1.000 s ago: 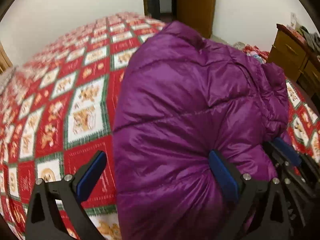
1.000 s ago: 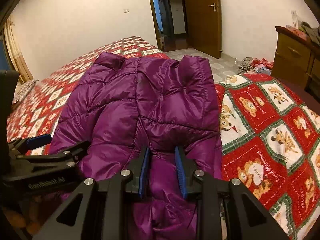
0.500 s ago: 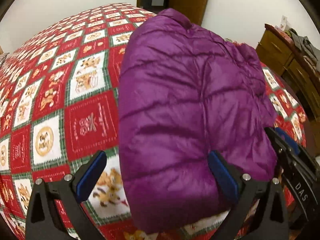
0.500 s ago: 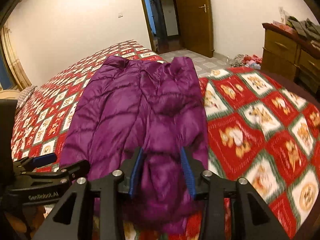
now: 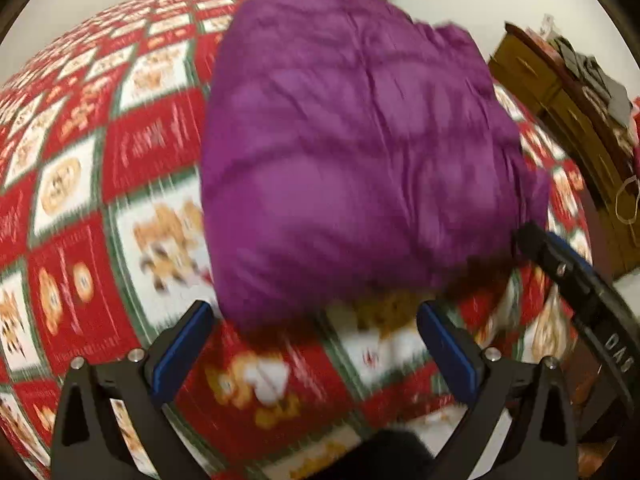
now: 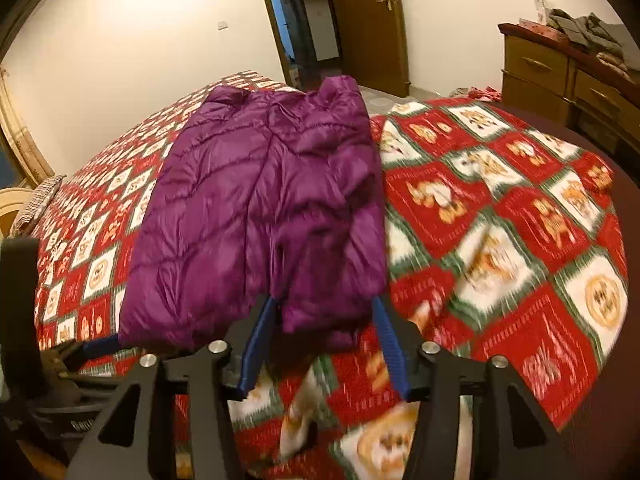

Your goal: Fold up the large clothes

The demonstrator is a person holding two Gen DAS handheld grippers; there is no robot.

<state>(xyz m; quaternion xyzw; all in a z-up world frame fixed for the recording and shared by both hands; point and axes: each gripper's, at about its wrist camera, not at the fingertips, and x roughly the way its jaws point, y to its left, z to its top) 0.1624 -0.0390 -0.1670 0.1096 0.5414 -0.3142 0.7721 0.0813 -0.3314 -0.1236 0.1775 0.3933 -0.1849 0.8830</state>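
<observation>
A purple puffer jacket [image 6: 260, 208] lies flat on the bed, sleeves folded in, collar toward the far end. It also shows in the left wrist view [image 5: 360, 152], blurred. My left gripper [image 5: 316, 344] is open and empty, just short of the jacket's near hem. My right gripper [image 6: 324, 340] is open, its blue pads [image 6: 258, 344] standing on either side of the hem's right part without holding it. The right gripper's finger shows at the right of the left wrist view [image 5: 560, 264].
The bed has a red, white and green bear-patterned quilt [image 6: 500, 216]. A wooden dresser [image 6: 560, 72] with piled clothes stands at the right. An open doorway [image 6: 304, 20] and a wooden door [image 6: 372, 20] are beyond the bed. A pillow [image 6: 36, 204] lies at far left.
My right gripper has opened and let go of the jacket hem. Both grippers have drawn back toward me, so the jacket lies farther from them.
</observation>
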